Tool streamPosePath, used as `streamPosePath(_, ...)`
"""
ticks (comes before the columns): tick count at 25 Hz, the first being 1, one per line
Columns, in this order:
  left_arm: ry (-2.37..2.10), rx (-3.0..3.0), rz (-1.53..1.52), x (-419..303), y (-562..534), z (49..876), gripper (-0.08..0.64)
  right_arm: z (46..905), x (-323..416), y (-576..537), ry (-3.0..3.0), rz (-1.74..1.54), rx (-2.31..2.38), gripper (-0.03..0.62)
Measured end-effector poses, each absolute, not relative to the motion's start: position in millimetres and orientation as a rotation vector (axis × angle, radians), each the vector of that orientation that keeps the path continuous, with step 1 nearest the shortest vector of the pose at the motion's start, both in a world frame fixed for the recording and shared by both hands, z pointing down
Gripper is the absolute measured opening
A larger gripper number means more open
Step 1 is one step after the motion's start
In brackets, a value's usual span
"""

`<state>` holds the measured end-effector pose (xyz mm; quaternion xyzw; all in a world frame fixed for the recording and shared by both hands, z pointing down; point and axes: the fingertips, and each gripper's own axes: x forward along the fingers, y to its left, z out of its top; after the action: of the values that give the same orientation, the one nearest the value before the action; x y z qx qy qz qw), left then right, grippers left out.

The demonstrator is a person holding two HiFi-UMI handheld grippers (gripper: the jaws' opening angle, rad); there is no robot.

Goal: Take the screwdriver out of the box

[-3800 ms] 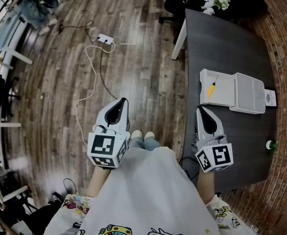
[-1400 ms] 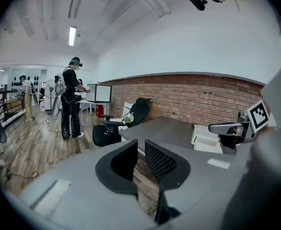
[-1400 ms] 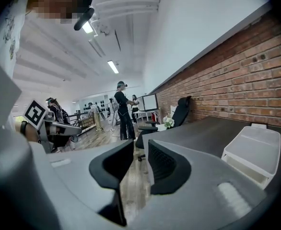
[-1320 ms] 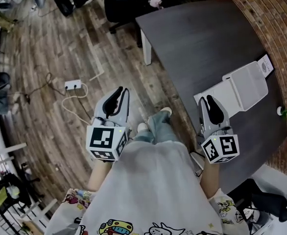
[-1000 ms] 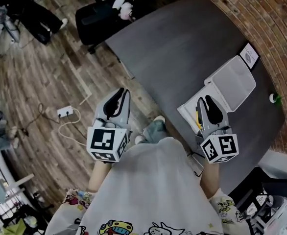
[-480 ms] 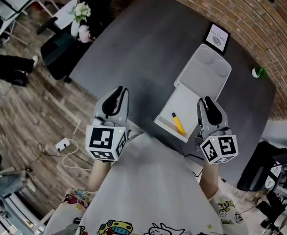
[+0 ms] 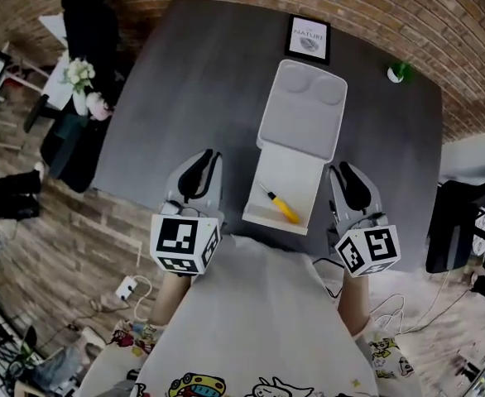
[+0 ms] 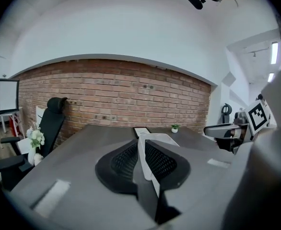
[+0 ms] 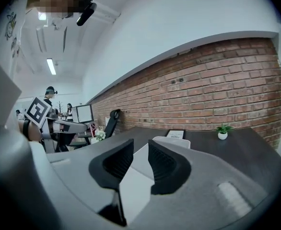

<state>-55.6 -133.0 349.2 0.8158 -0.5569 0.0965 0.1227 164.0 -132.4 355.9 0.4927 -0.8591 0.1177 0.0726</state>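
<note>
Barely begun, by the look of it: nothing lifted yet, the whole reach, pinch and lift-out left to do. Nearest, over the front edge of the bench (image 7: 184,73): left gripper (image 7: 207,155) with fingers spread just a sliver, right gripper (image 7: 342,169) with fingers spread wider, nothing between either pair. Between the two, touched by neither: yellow-handled screwdriver (image 7: 279,206), lying aslant in the near end of the white box (image 7: 299,170). Beyond, lid (image 7: 302,114) folded back flat, away from the fingers.
</note>
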Motion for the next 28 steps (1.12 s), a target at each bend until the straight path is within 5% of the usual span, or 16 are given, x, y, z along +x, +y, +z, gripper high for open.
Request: streamPosePath(28,-1.166,2.562,0.405,-2,-151,380,0.051,400,154,-111,-2.345,0.523,1.538,0.133)
